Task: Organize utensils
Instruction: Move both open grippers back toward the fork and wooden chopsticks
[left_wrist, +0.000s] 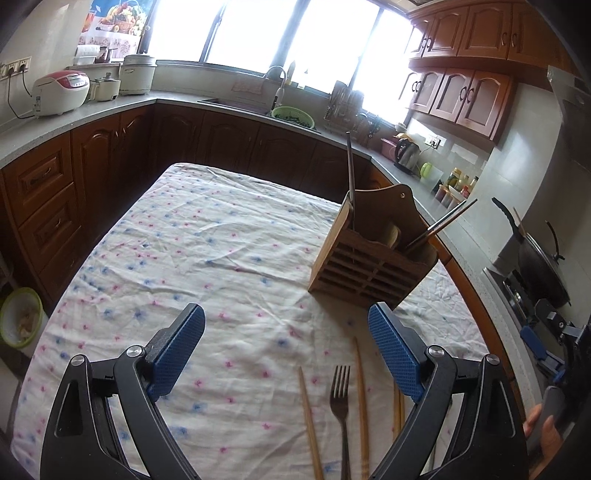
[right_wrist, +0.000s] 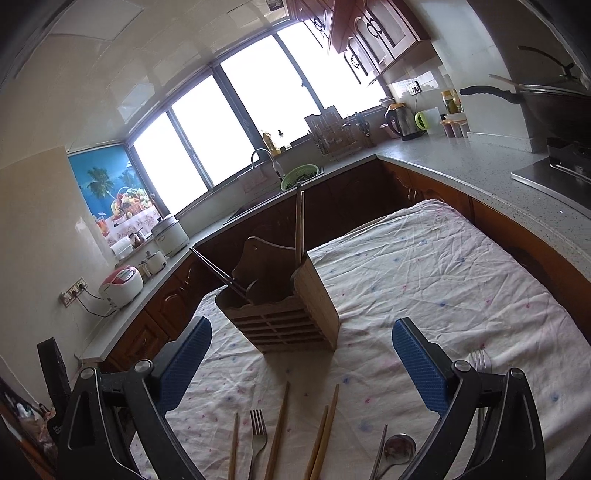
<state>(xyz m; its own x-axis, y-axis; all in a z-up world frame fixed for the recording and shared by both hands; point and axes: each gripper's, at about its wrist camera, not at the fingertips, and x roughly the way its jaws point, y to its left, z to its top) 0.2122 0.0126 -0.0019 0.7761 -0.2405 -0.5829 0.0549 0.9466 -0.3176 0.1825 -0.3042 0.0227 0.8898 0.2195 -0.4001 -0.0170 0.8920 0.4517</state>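
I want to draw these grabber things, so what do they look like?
Both look alike. The left gripper and the right gripper each have two black arms shaped like long triangles with cut-out holes, joined by round silver bolts. Each finger ends in a flat blue pad with a bumpy grid pattern. No cables show.

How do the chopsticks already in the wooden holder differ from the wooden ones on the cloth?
The chopsticks in the holder stand upright or lean out of the holder; the loose chopsticks lie flat on the cloth. Those leaning at the holder's other end look dark and metal-tipped; the loose ones are plain wood. All are long and slim.
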